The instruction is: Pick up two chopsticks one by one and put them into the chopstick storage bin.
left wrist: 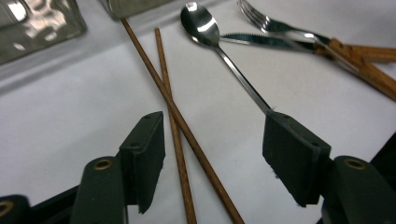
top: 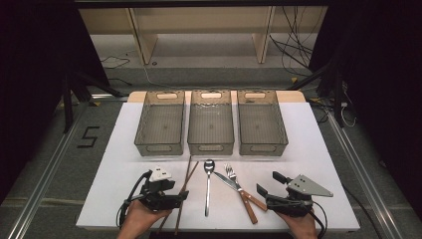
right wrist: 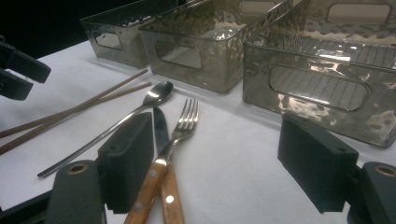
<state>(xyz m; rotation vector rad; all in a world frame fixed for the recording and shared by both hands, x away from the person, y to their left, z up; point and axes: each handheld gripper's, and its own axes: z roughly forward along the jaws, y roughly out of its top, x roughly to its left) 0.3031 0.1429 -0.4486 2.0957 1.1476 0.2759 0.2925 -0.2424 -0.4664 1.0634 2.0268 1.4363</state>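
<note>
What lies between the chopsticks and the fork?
The spoon lies between the chopsticks and the fork, with the knife beside the fork, in the high view.

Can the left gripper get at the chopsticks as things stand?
Probably yes. The left gripper hangs with open jaws astride the crossed chopsticks, nothing lying over them; the spoon lies to one side, its handle end near one jaw.

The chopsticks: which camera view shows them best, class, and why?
The left gripper view: the chopsticks run crossed between the open left gripper. In the high view they are thin lines; in the right gripper view, off to the side.
</note>
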